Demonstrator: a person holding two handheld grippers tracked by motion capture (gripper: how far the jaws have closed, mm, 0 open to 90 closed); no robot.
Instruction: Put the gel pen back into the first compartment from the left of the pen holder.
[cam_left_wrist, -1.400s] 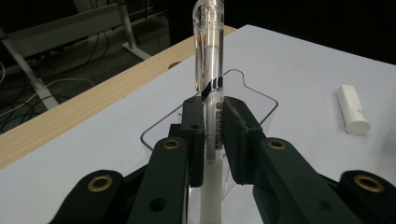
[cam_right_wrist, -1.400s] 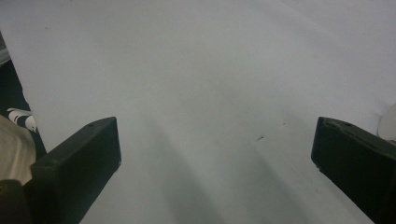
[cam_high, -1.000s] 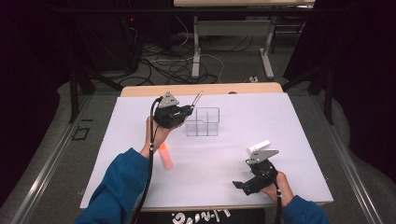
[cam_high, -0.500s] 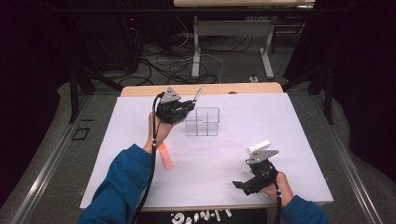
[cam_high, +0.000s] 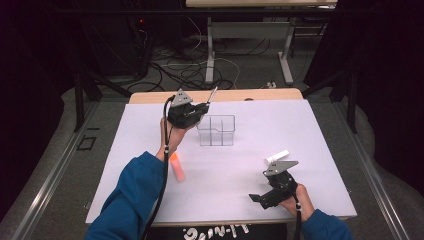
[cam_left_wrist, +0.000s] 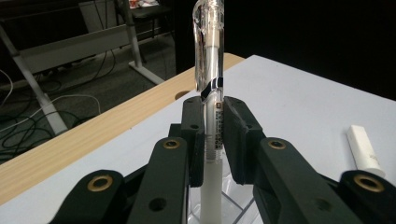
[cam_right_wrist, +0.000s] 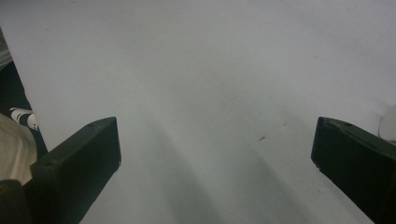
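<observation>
Pen (cam_left_wrist: 208, 84) stands clamped in the left gripper (cam_high: 192, 111) above the clear divided box (cam_high: 216, 131). Orange marker (cam_high: 177, 167) and white eraser (cam_high: 277, 156) lie apart on the white table (cam_high: 320, 130); right gripper (cam_high: 267, 192) rests wide open, empty.

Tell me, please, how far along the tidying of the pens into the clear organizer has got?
Nothing looks finished: the clear organizer appears empty. In hand: the left tool grips a clear pen at the organizer's left edge. Left to do: the orange marker and the white eraser-like piece lie on the white table, and the right tool is open over bare table.
</observation>
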